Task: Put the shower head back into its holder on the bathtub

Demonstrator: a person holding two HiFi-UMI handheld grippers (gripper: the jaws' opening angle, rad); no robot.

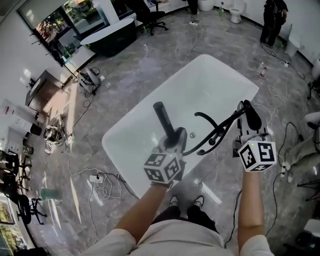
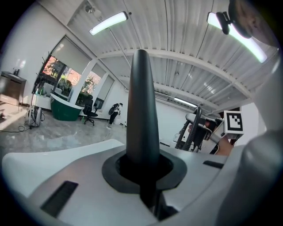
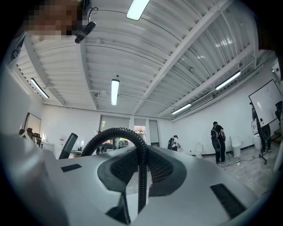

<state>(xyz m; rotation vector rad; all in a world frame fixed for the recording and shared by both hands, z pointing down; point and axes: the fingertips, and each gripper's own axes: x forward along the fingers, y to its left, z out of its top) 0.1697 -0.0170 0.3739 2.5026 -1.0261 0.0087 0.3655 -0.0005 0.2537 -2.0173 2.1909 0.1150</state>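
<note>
A black, stick-shaped shower head [image 1: 164, 120] stands up out of my left gripper [image 1: 172, 142], which is shut on its lower end over the white bathtub [image 1: 210, 85]. In the left gripper view the tapered shower head [image 2: 142, 110] rises from between the jaws of the left gripper [image 2: 148, 176]. Its black ribbed hose [image 1: 220, 127] loops across to my right gripper [image 1: 248, 120], held near the tub's right rim and shut on the hose. In the right gripper view the hose [image 3: 140, 163] runs up through the right gripper [image 3: 140, 181] and arches left. I cannot make out the holder.
Cables [image 1: 100, 180] trail over the grey marble floor around the tub. A dark tub [image 1: 112, 37] and an office chair [image 1: 152, 17] stand at the back left, a person [image 1: 272, 20] and a toilet [image 1: 236, 10] at the back right. The person's shoes [image 1: 185, 202] touch the tub's near side.
</note>
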